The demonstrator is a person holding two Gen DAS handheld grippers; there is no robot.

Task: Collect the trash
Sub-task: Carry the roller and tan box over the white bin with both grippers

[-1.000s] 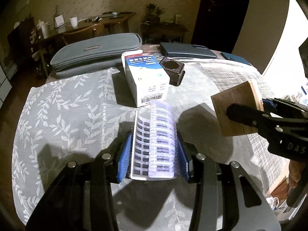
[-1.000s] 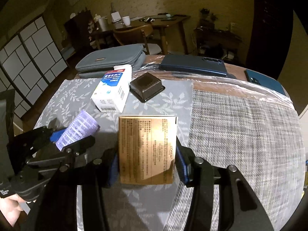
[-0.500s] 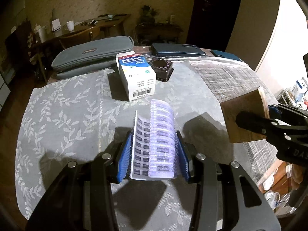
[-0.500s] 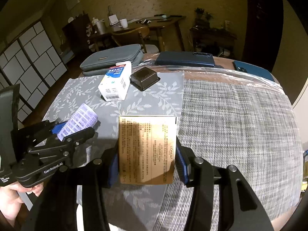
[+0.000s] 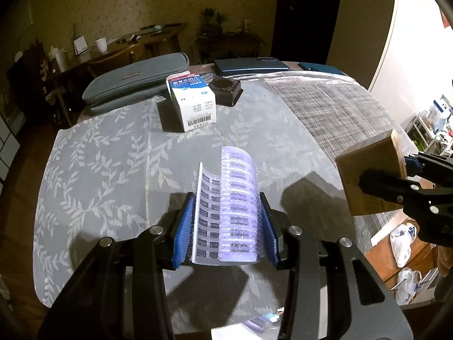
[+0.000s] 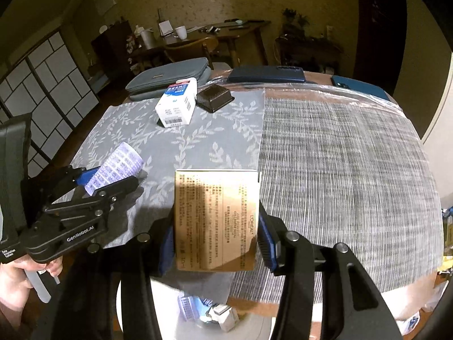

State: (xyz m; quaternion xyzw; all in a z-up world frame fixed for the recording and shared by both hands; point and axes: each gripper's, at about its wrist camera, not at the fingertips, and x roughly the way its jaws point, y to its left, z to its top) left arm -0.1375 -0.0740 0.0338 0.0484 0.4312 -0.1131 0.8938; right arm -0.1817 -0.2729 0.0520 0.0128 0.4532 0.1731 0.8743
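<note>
My left gripper (image 5: 226, 226) is shut on a curved, empty purple-white blister sheet (image 5: 229, 206) and holds it above the near table edge; it also shows in the right wrist view (image 6: 113, 167). My right gripper (image 6: 216, 240) is shut on a gold carton (image 6: 216, 218), which shows at the right of the left wrist view (image 5: 368, 175). Below the table edge a white bin (image 6: 254, 328) holds some discarded packaging (image 6: 220, 314). A white-blue medicine box (image 5: 194, 104) and a dark plastic cup (image 5: 226, 90) stand at the far side of the table.
A grey pouch (image 5: 136, 82) and two dark blue cases (image 5: 249, 66) lie at the table's far edge. A leaf-pattern cloth (image 5: 107, 170) covers the left half, a woven mat (image 6: 339, 170) the right. Plastic bags (image 5: 402, 243) lie on the floor to the right.
Both grippers have drawn back toward the near table edge and risen with their items still held; the bin below the edge has come into view.
</note>
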